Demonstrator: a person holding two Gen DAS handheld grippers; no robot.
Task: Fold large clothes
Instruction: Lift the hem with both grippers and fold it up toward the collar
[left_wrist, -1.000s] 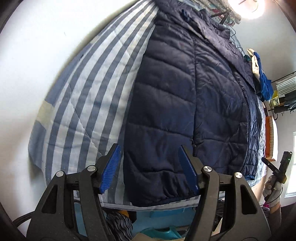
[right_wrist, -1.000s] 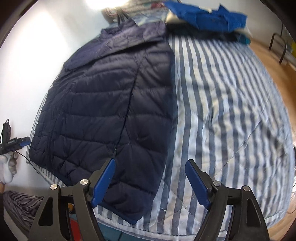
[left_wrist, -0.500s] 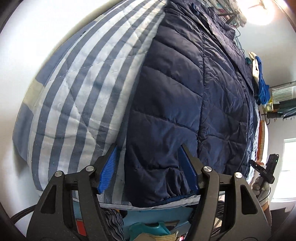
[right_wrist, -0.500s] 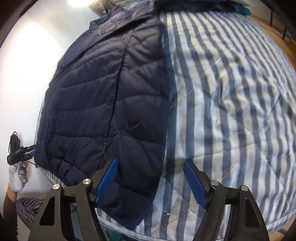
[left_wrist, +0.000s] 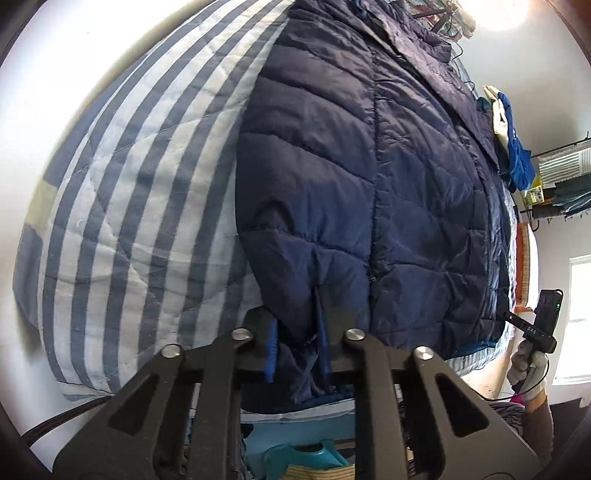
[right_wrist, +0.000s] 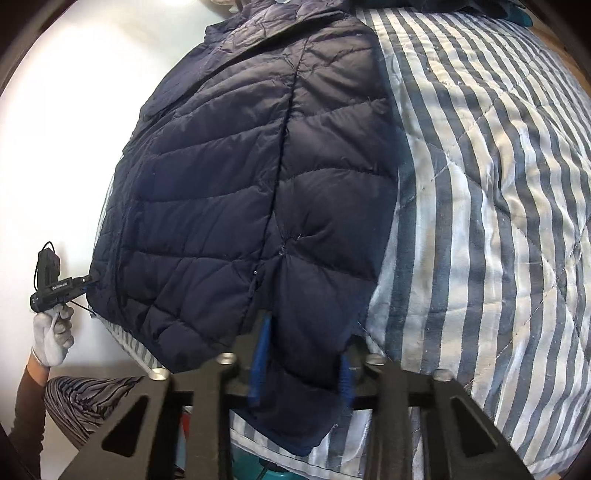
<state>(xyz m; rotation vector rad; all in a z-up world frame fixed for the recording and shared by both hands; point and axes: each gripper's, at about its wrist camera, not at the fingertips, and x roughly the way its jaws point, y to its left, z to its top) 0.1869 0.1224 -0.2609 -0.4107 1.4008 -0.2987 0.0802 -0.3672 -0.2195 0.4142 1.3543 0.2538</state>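
**Both tongs pinching the jacket hem**

I see the navy quilted puffer jacket (left_wrist: 369, 192) flat on the blue-and-white striped quilted bed (right_wrist: 498, 184). My left tongs (left_wrist: 297, 350) and right tongs (right_wrist: 301, 363) each grip its hem; fabric hides the blue pads. Bright blue clothes (left_wrist: 517, 155) lie beyond.

Right hand-held gripper (right_wrist: 301, 363) clamped on navy puffer jacket (right_wrist: 240, 192) hem, over striped quilt (right_wrist: 480, 184).

Bare striped quilt (right_wrist: 498, 192) beside the jacket (right_wrist: 236, 177); blue clothes heap (left_wrist: 517, 158) at far end.
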